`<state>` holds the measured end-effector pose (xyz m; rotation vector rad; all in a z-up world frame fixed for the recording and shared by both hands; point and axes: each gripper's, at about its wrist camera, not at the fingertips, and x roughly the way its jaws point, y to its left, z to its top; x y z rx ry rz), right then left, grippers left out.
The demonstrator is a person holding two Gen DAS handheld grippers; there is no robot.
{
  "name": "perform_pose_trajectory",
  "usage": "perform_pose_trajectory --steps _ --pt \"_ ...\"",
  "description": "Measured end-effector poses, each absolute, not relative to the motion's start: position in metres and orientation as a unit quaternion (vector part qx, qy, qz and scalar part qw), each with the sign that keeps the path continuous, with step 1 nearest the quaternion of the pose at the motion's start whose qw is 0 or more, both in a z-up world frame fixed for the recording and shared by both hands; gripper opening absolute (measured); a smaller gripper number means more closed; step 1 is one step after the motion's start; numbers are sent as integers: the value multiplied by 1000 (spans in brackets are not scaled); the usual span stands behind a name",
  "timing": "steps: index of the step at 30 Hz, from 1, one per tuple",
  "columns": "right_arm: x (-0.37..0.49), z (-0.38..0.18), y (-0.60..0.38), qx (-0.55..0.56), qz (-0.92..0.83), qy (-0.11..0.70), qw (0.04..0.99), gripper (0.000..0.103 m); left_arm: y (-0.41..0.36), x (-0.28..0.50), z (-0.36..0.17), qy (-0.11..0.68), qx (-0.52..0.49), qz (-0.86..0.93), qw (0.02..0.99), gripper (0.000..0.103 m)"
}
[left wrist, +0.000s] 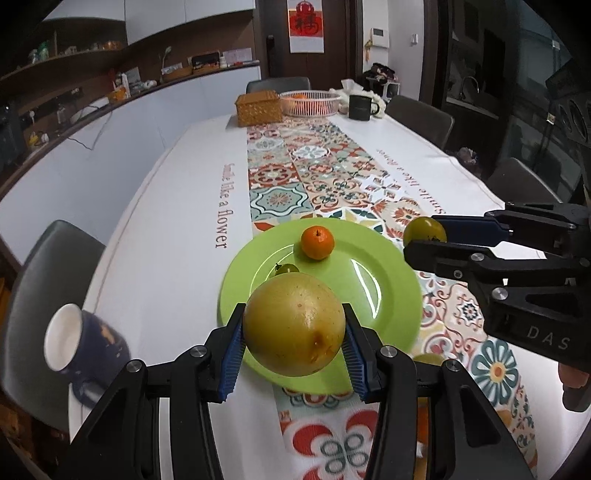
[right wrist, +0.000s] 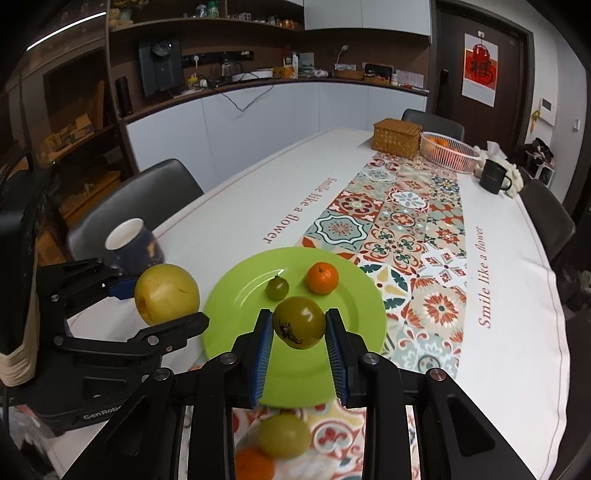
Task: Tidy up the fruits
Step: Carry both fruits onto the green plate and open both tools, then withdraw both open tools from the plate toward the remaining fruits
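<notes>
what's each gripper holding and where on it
Left gripper clamps the big yellow fruit across its middle; right gripper pinches a green tomato by its sides.

Home dining kitchen, long dining table, chairs, cluttered counter, wall shelves

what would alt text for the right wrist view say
The right claw grips a green tomato above a green plate holding a small green fruit and a mandarin. At left, the left claw holds a yellow pear.

Long dining table (grey chairs around) beside white cabinets.
</notes>
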<state>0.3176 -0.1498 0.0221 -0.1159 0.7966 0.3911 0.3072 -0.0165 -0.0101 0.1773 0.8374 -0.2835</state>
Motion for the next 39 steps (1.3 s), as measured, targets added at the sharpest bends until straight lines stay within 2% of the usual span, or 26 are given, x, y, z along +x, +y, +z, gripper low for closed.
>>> perform_pose_trajectory --steps 16,17,19,20,21,22,23,28,31,34,39 --pt "364 -41 -148 -55 189 459 867 30 -21 351 -69 476 75 -137 865 48" --pt "364 -43 -148 -55 188 460 866 30 -21 353 -70 479 76 -135 864 49" --pt "364 -45 -149 -54 184 460 867 31 -21 351 -67 472 80 -126 869 60" --pt "364 -46 -149 -54 182 461 867 36 -21 350 -65 468 81 -125 871 65" --pt "362 -44 -151 -53 179 459 869 41 -20 348 -61 463 82 -122 874 65" --pt "360 -43 -153 -52 175 456 871 49 -20 345 -58 460 86 -118 876 65" --pt "358 -41 -155 -52 171 452 874 52 -19 341 -53 454 91 -114 879 65" --pt "332 -25 -171 -47 153 432 888 52 -19 314 -31 428 103 -104 892 71" --pt "310 -13 -179 -48 139 414 898 60 -22 291 -17 409 103 -106 901 76" --pt "288 1 -184 -47 138 395 907 61 -25 266 -3 388 102 -107 910 79" --pt "248 25 -193 -43 130 361 922 70 -28 229 16 360 99 -105 922 85"
